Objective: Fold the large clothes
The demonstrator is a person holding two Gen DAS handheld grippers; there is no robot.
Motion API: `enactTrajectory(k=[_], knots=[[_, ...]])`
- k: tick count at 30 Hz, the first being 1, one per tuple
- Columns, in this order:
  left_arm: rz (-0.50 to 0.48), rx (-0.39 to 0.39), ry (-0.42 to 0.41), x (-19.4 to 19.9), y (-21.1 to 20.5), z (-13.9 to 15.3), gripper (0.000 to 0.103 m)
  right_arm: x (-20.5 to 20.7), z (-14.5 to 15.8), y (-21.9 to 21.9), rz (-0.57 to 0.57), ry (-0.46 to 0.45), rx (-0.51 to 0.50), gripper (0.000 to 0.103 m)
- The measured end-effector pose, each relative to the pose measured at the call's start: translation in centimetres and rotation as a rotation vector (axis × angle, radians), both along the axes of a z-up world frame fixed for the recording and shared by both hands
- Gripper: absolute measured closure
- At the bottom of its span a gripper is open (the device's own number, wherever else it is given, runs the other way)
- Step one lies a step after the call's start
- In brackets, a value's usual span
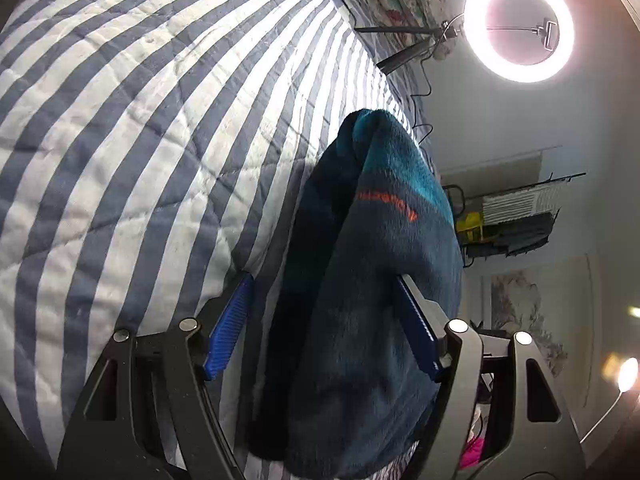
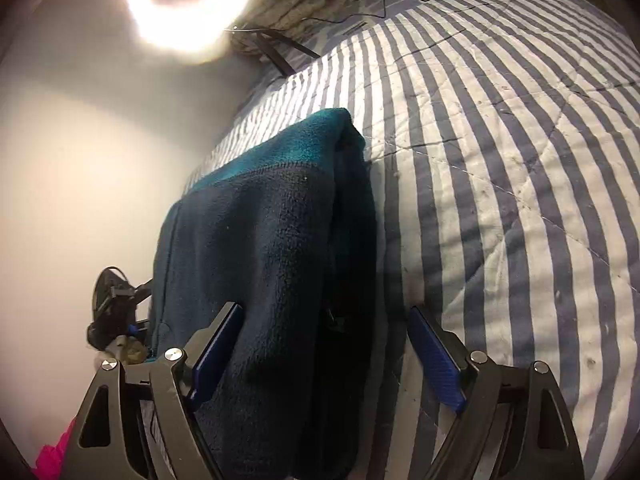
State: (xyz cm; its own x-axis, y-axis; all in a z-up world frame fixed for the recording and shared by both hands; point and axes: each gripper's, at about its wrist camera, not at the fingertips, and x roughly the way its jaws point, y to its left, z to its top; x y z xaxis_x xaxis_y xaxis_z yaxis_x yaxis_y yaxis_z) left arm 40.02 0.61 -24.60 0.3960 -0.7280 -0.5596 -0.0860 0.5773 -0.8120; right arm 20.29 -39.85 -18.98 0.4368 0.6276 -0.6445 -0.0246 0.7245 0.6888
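A navy and teal fleece garment point(image 1: 372, 280) with orange lettering lies bunched between the spread blue pads of my left gripper point(image 1: 324, 280), draped over its right finger point(image 1: 420, 332). The same fleece point(image 2: 272, 248) shows in the right wrist view, lying between the wide-apart pads of my right gripper point(image 2: 324, 312) and over its left finger point(image 2: 216, 348). Neither gripper's pads pinch the cloth; both stand open. The fleece rests against the blue-and-white striped quilt point(image 1: 140, 140).
The striped quilt point(image 2: 500, 160) covers the bed. A lit ring light point(image 1: 520, 24) on a tripod stands by the bed edge, also seen in the right wrist view point(image 2: 192, 4). A cable point(image 2: 384, 4) lies on the quilt. A clothes rack point(image 1: 516, 216) stands by the wall.
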Motion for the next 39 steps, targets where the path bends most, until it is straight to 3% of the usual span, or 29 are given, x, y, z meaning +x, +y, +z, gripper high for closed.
enactTrajectory(k=[4, 6, 15, 19, 21, 23, 27, 34, 39], knots=[[-0.015, -0.010, -0.004, 0.4, -0.7, -0.2, 0.045, -0.1, -0.4, -0.5, 0.002, 0.001, 0.061, 0.028], [-0.018, -0.028, 0.004, 0.3, -0.9, -0.3, 0.047, -0.5, -0.7, -0.8, 0.017, 0.020, 0.123, 0.040], [-0.033, 0.049, 0.003, 0.6, -2.1, -0.2, 0.043, 0.1, -1.0, -0.2, 0.010, 0.037, 0.132, 0.037], [-0.060, 0.065, -0.007, 1.2, -3.3, -0.3, 0.058, 0.9, -1.2, 0.9, 0.014, 0.045, 0.132, 0.037], [-0.066, 0.105, -0.016, 1.3, -3.9, 0.0, 0.063, 0.9, -1.2, 1.3, 0.022, 0.045, 0.126, 0.044], [-0.074, 0.172, -0.047, 1.0, -4.5, 1.2, 0.072, 0.9, -0.9, 1.6, 0.032, 0.041, 0.109, 0.055], [-0.078, 0.267, -0.101, -0.2, -5.6, 3.1, 0.076, 0.6, 0.9, 2.9, 0.046, 0.005, 0.012, 0.067], [-0.103, 0.384, -0.178, -1.9, -7.1, 5.8, 0.079, 0.0, 5.2, 5.5, 0.071, -0.074, -0.153, 0.073], [-0.119, 0.406, -0.189, -3.0, -7.4, 6.8, 0.079, -0.3, 7.1, 7.0, 0.095, -0.094, -0.239, 0.074]])
